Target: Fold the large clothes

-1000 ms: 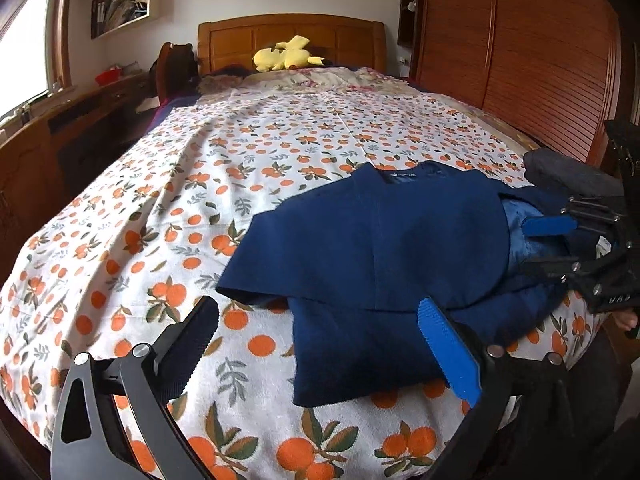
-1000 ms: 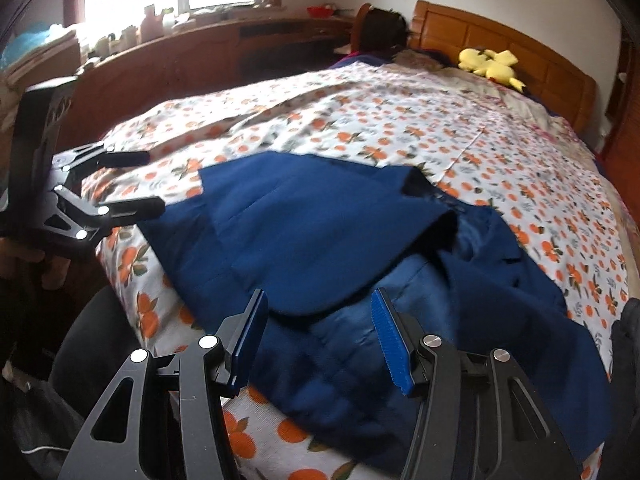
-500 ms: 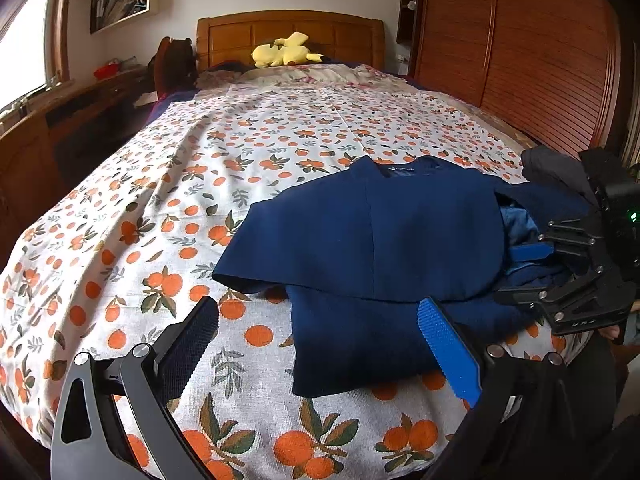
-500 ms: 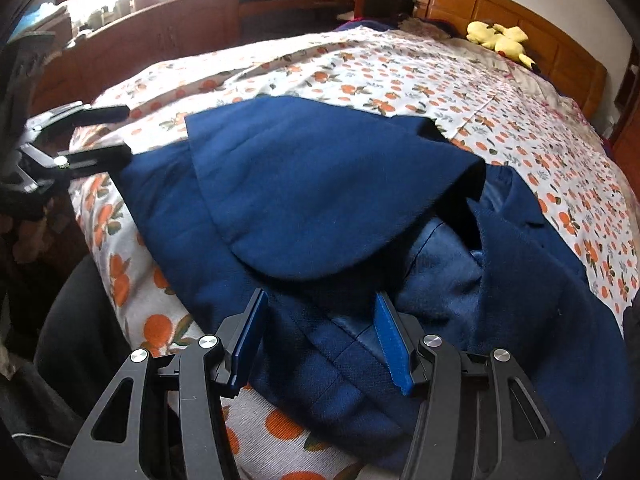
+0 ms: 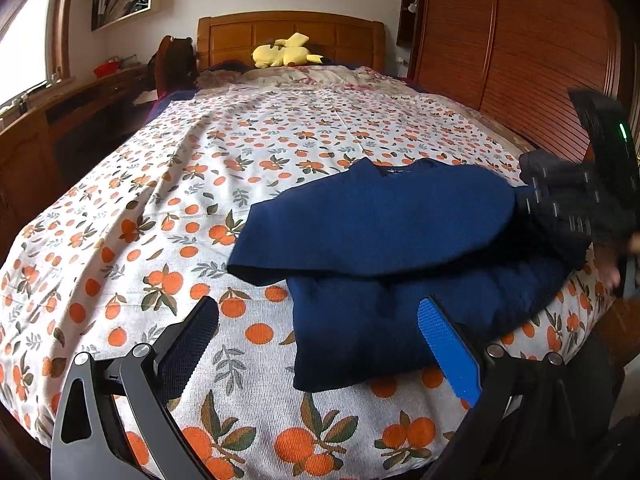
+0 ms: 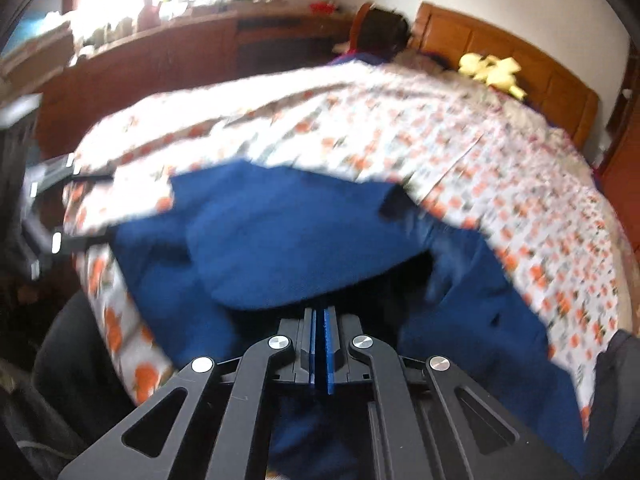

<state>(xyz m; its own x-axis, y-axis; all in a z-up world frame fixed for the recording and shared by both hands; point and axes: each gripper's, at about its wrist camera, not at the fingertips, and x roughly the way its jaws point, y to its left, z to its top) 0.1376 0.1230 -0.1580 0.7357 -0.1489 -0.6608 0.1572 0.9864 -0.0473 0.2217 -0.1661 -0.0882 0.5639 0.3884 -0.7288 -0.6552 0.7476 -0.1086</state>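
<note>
1. Your left gripper point(image 5: 318, 354) hangs over the near end of the bed point(image 5: 168, 208), its jaws spread wide with nothing between them.
2. Its dark left finger sits above the orange-print sheet point(image 5: 240, 412); its blue pad point(image 5: 448, 354) sits over the near edge of the jacket point(image 5: 376, 240).
3. Neither of those fingers touches cloth.
4. The jacket, navy blue, lies on the near right part of the bed, partly folded: an upper flap is laid across a lower layer that reaches toward you.
5. Its collar points toward the headboard point(image 5: 290, 34).
6. Your right gripper point(image 6: 319, 350) has its jaws pressed together, the two blue pads meeting with only a thin seam between them.
7. In the right wrist view the jacket point(image 6: 288, 240) fills the space just ahead of the tips, and the fabric edge drops into shadow right where the pads meet.
8. That view is blurred, so you cannot tell whether any cloth is pinched in the pads.
9. In the left wrist view your right gripper point(image 5: 576, 208) shows as a blurred dark shape at the jacket's right edge, by the wardrobe point(image 5: 520, 52).
10. A yellow plush point(image 5: 286, 56) lies at the head of the bed, well apart from the jacket.
11. A desk point(image 6: 168, 56) runs under the window beyond the bed's far side.
</note>
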